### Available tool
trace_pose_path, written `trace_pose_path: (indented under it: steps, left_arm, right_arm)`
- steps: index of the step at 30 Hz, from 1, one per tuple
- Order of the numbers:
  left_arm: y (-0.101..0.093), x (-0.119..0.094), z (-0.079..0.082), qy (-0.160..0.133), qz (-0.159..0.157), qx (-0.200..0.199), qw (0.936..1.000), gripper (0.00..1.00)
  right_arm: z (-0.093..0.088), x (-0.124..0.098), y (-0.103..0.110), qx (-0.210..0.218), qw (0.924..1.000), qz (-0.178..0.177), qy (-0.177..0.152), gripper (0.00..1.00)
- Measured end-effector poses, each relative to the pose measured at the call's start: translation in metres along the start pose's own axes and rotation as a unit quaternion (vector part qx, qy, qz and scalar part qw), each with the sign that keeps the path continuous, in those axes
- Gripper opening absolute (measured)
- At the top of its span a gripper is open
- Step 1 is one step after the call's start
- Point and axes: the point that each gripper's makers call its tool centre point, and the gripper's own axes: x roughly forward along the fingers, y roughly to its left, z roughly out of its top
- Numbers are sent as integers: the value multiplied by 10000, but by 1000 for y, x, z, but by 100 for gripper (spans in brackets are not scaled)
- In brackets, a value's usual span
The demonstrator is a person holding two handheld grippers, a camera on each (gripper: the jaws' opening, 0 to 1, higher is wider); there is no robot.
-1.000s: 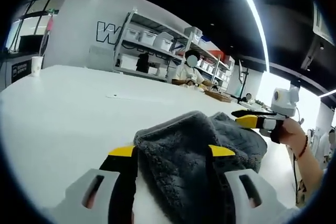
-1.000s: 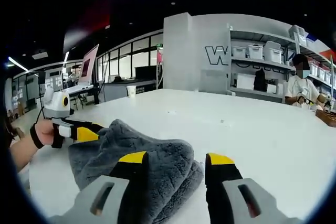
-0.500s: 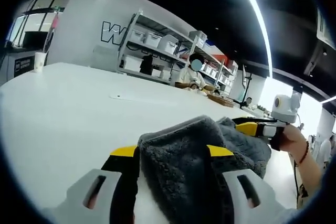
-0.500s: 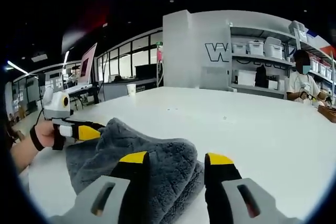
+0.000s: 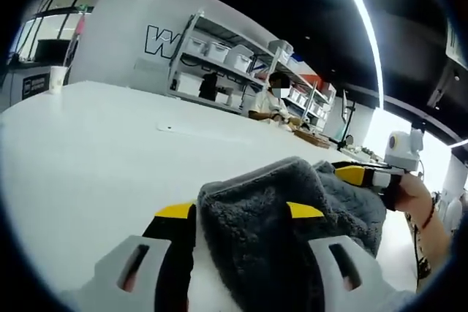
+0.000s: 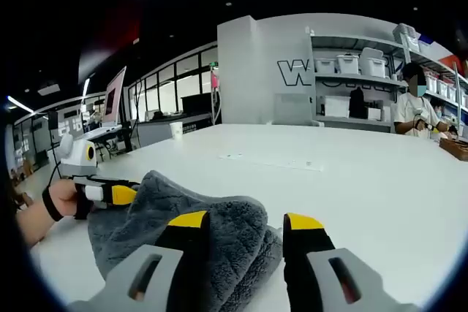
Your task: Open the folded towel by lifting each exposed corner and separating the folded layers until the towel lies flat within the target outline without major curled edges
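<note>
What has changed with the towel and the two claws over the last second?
Little has changed. The grey towel is still bunched and folded on the white table, with no corner opened out. The left claw still has the towel's fold between its jaws, and the right claw still sits at the opposite end of the bundle. Both views have shifted slightly, so the hands have moved a little; the towel seems a bit more raised.

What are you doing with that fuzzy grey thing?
A person is holding a gripper in each hand and working on a folded grey towel on a big white table. The left gripper and the right gripper sit at opposite ends of it. The towel is bunched up, not flat yet.
</note>
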Motion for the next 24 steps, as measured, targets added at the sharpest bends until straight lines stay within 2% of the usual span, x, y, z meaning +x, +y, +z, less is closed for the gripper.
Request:
trace_pose_path:
  steps: [2,4,11,14,17,20,24]
  left_arm:
    - [-1,-1,0,-54,0,-122,9999,43]
    - [-4,-1,0,-63,-25,-41,10000,41]
    - [-9,-6,-3,-107,-33,-86,9999,37]
    - [-13,-9,-3,-154,-47,-82,9998,33]
    - [-8,-6,1,-211,-56,-70,9997,29]
    - [-5,-6,3,-273,-64,-101,9996,26]
    - [-9,-8,8,-464,-147,-31,9988,19]
  right_arm:
    - [-3,1,2,-8,10000,7,52,36]
    - [-3,1,3,25,10000,-18,16,36]
    - [-4,7,-2,424,9991,-24,46,36]
    - [-1,6,-3,562,9984,10,-87,36]
    - [1,7,-2,783,9968,78,-169,35]
    - [-4,11,-3,780,9969,26,-42,36]
    - [-5,12,-3,836,9965,31,-56,35]
